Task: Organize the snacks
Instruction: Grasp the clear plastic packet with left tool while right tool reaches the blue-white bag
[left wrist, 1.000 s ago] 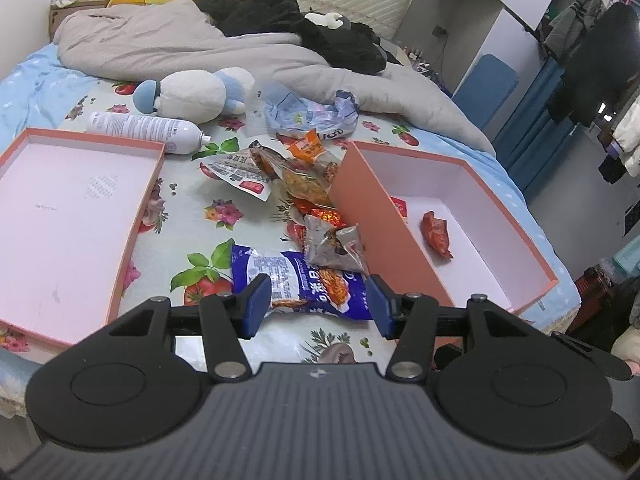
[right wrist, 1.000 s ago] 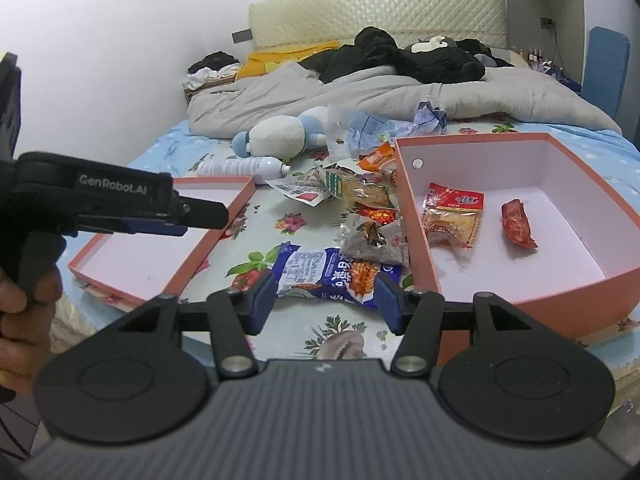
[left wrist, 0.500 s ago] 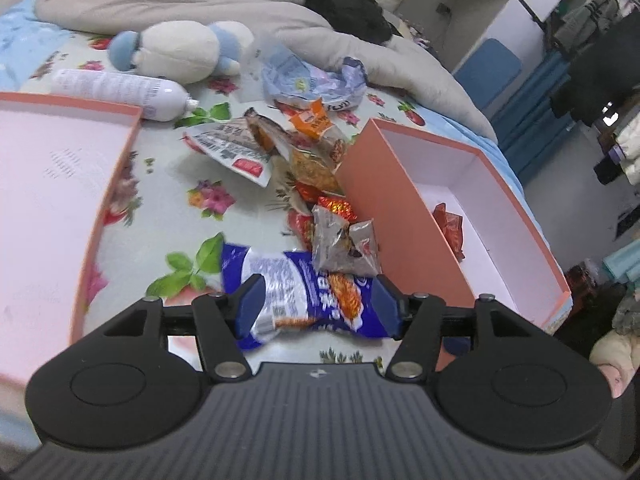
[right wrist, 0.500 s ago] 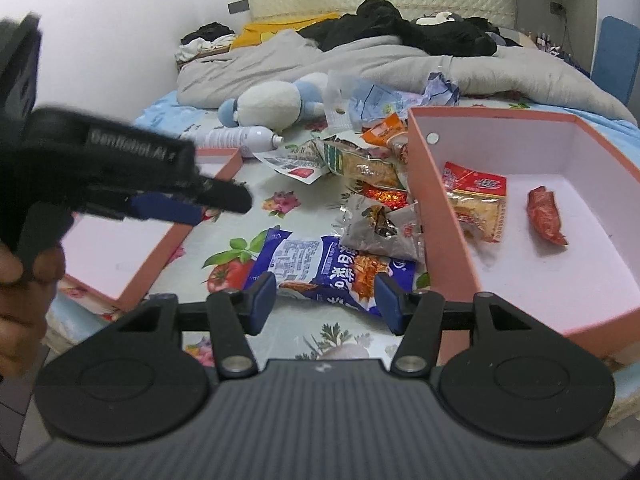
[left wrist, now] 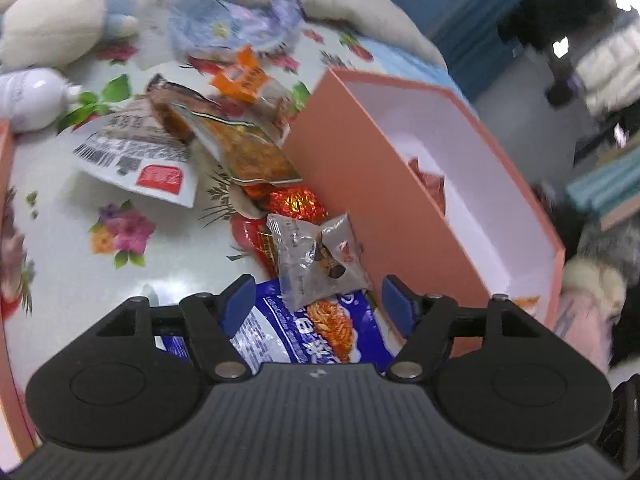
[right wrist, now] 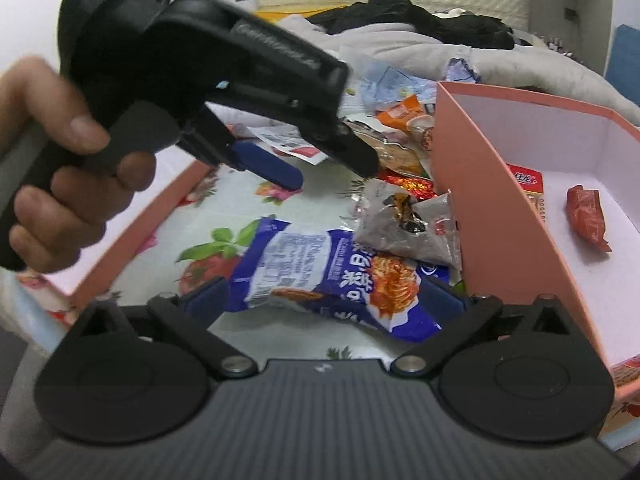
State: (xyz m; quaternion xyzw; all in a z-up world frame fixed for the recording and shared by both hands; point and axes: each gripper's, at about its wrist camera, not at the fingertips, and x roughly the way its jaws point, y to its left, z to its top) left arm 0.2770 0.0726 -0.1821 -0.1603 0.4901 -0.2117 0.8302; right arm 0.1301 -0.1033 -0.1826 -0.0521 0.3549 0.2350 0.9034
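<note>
Several snack packets lie on the flowered bedsheet beside an orange box [left wrist: 344,184]. A blue noodle packet [left wrist: 304,328] [right wrist: 332,276] lies nearest. A grey-clear packet [left wrist: 316,260] [right wrist: 408,224] rests partly on it, against the box wall. My left gripper [left wrist: 318,304] is open, low over these two packets. My right gripper [right wrist: 324,296] is open, its fingers either side of the blue packet. The left gripper [right wrist: 320,164] shows in the right wrist view, above the sheet. The box [right wrist: 480,184] holds a red packet [right wrist: 586,216] and another snack [right wrist: 528,184].
More packets lie behind: an orange-brown one [left wrist: 244,144], a white one with a barcode [left wrist: 132,152], an orange one [left wrist: 244,76], a red foil one [left wrist: 292,200]. The box lid [right wrist: 132,232] lies left. A plush toy [left wrist: 60,20] and white bottle [left wrist: 28,96] lie beyond.
Both grippers have moved forward and down toward the blue and grey packets. The left gripper now reaches across the right wrist view. Both stay open.
</note>
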